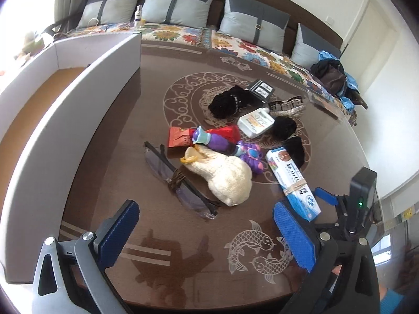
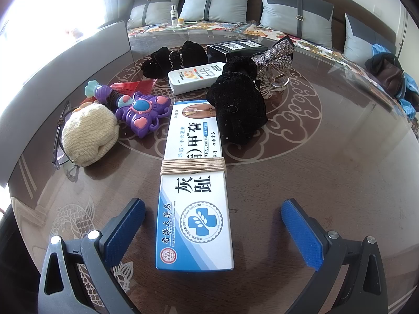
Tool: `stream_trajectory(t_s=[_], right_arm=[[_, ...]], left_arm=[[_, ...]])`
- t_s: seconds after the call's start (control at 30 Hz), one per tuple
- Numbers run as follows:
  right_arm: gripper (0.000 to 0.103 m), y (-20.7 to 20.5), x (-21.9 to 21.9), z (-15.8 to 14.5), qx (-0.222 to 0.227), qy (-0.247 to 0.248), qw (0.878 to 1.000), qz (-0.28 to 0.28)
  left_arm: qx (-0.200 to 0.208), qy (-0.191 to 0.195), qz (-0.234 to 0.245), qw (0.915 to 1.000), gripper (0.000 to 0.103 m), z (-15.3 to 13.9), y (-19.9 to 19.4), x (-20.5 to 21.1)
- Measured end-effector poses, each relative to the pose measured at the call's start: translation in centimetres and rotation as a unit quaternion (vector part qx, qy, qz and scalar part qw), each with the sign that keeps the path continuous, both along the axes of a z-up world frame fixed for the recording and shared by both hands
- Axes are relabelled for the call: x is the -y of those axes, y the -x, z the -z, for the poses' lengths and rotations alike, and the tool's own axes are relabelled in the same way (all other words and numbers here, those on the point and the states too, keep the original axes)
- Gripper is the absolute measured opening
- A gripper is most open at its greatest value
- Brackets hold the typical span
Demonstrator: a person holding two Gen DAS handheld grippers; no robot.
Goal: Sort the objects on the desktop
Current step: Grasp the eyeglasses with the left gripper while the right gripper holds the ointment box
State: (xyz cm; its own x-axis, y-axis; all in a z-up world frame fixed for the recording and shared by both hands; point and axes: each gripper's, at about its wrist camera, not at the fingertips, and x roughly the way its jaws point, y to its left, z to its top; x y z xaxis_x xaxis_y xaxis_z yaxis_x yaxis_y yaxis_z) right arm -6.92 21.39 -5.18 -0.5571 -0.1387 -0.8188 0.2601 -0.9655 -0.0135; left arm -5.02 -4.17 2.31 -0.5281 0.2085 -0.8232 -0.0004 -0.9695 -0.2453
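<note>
Left claw [image 1: 207, 231] hangs spread wide and empty above the table [image 1: 183, 274]. From my left wrist view, clutter lies ahead: glasses [image 1: 180, 183], a cream knit pouch [image 1: 227, 175], a purple toy [image 1: 235, 150]; a white-walled box [image 1: 78, 99] stands to the left.

Right claw [image 2: 213, 231] is likewise released, gripping nothing. From my right wrist view, the blue-and-white ointment box [image 2: 195, 198] lies flat between its fingers, untouched, and a black velvet scrunchie [image 2: 238, 102] lies against the box's far end.
</note>
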Motion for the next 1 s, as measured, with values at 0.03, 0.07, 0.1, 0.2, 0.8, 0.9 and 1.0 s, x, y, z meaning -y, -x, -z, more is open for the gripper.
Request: stream_trajectory(t_s=[0.03,0.07,0.1,0.2,0.8,0.9,1.0], right_arm=[[0.103,0.0,0.0,0.0,0.000,0.000,1.000,0.000],[0.103,0.0,0.0,0.0,0.000,0.000,1.000,0.000],[0.103,0.0,0.0,0.0,0.000,0.000,1.000,0.000],[0.103,0.0,0.0,0.0,0.000,0.000,1.000,0.000],[0.103,0.0,0.1,-0.1,0.002,-0.002,1.000,0.000],[0.103,1.1,0.4,-0.3,0.046,-0.014,0.999,-0.010],[0.103,3.1,1.1,-0.8,0.096,-0.014,0.995,-0.026]], left_arm=[[0.008,0.008,-0.007,0.9999,0.103,1.1,0.7,0.5],[0.012,0.013,-0.008,0.9998,0.103,2.0,1.4,0.7],[0.012,0.014,-0.006,0.9998,0.103,2.5,2.0,0.7],[0.013,0.021,-0.001,0.9997,0.103,3.9,3.8,-0.1],[0.080,0.122,0.021,0.9891,0.103,7.5,5.3,0.5],[0.082,0.122,0.028,0.9888,0.103,7.5,5.7,0.1],[0.051,0.123,0.035,0.9905,0.057,6.7,5.5,-0.1]])
